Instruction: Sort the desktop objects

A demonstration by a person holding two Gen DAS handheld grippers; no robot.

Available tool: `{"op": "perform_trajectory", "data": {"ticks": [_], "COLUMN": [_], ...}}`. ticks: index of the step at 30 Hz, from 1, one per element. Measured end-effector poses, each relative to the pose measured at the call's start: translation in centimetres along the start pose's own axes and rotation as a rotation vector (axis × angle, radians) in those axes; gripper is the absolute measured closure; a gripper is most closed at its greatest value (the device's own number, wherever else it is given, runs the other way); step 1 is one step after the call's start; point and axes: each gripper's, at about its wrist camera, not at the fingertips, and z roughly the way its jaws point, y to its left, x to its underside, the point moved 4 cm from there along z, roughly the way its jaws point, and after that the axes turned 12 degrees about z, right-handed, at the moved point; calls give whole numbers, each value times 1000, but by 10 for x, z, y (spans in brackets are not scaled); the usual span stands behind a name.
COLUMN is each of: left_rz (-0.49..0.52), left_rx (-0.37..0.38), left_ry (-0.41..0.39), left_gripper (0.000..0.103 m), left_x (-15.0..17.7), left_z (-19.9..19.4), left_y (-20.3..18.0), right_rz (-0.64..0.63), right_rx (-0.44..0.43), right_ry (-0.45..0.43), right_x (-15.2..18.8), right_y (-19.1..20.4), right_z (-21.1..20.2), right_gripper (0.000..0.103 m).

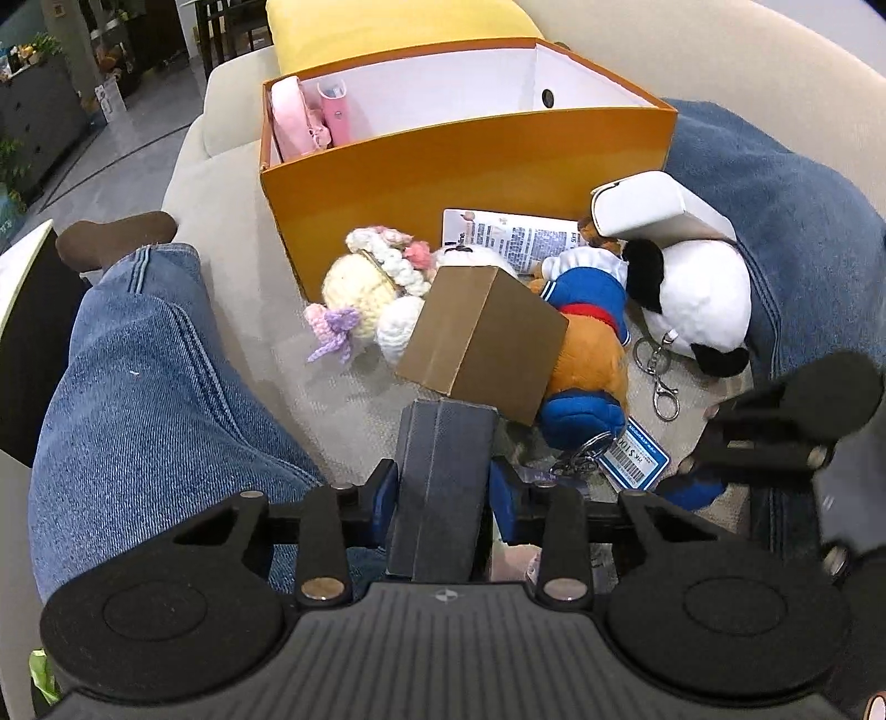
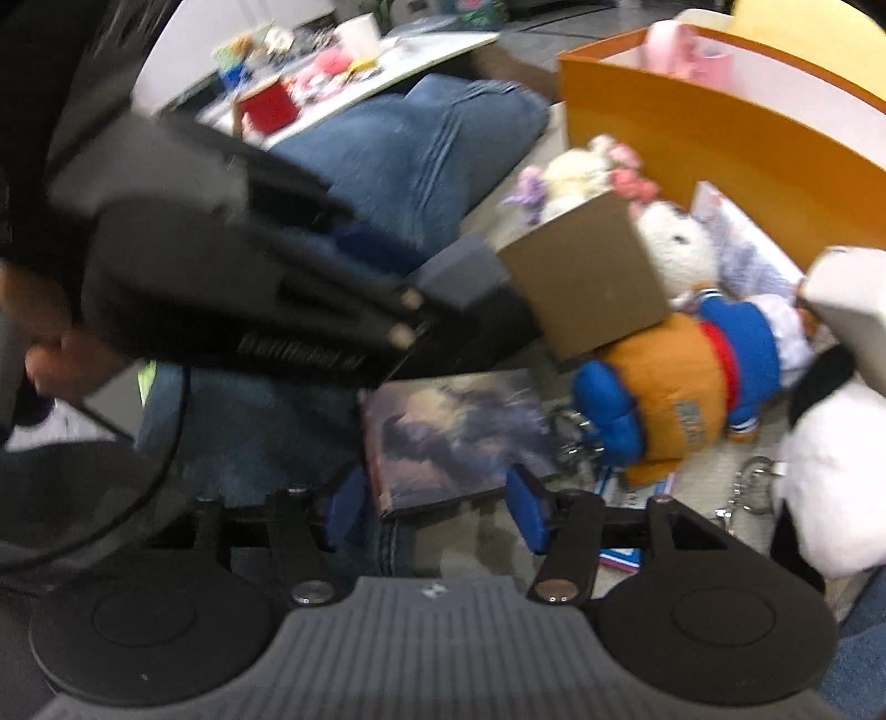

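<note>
Gripping grey box (image 1: 443, 487), L tool (image 1: 443, 498)

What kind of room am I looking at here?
Most likely a home living room: the toys lie on a beige sofa with a yellow cushion behind, tiled floor beyond, and a cluttered low table nearby.

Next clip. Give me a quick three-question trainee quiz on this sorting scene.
1. True or false: the orange box already holds pink items.
2. What does the left gripper clamp? A banana; B grey block; C scissors.
3. Which gripper stands open at the picture-covered box?
Key: 1 true. 2 B. 3 the right gripper.
</note>
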Motion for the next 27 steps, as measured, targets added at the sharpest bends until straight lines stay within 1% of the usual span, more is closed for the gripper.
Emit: {"op": "perform_trajectory", "data": {"ticks": [2,5,6,7,9,11,13,14,16,19,22,27], "left_rz": [-6,-25,-33,-40,-48,-57,-76,-89,-125,-172,-194,-220], "left_rx": [1,12,17,20,24,25,31,33,37,51,58,66], "left_ry": [-5,-13,-15,-17,-19,-20,-23,-26,-32,-36,-35,-37], "left_gripper": [62,62,62,62,62,62,63,63,63,63,63,63], "left_x": [0,1,2,2,2,2,2,3,3,4,3,5], "left_z": [0,0,0,0,0,-1,-3,-5,-7,-8,-9,-8], "left_y": [1,4,5,6,8,8,11,13,18,27,32,35], "right_rz": [-24,-66,-80,-85,-103,-114,-97,-82,-44,-30,-76,-234], "right_rx": [18,93,112,122,130,127,106,92,62,42,77,155], "right_ry": [22,47,50,49,39,25,11,5,-2,-12,-8,24], "right_x": [2,3,3,2,1,1,0,-1,-4,-10,-13,-22], "right_y": [4,5,5,5,7,10,9,8,3,0,6,22], "right_z": [8,24,28,31,33,30,23,19,9,-1,-2,6], "right_gripper": [40,33,27,26,26,31,40,43,53,62,63,63]}}
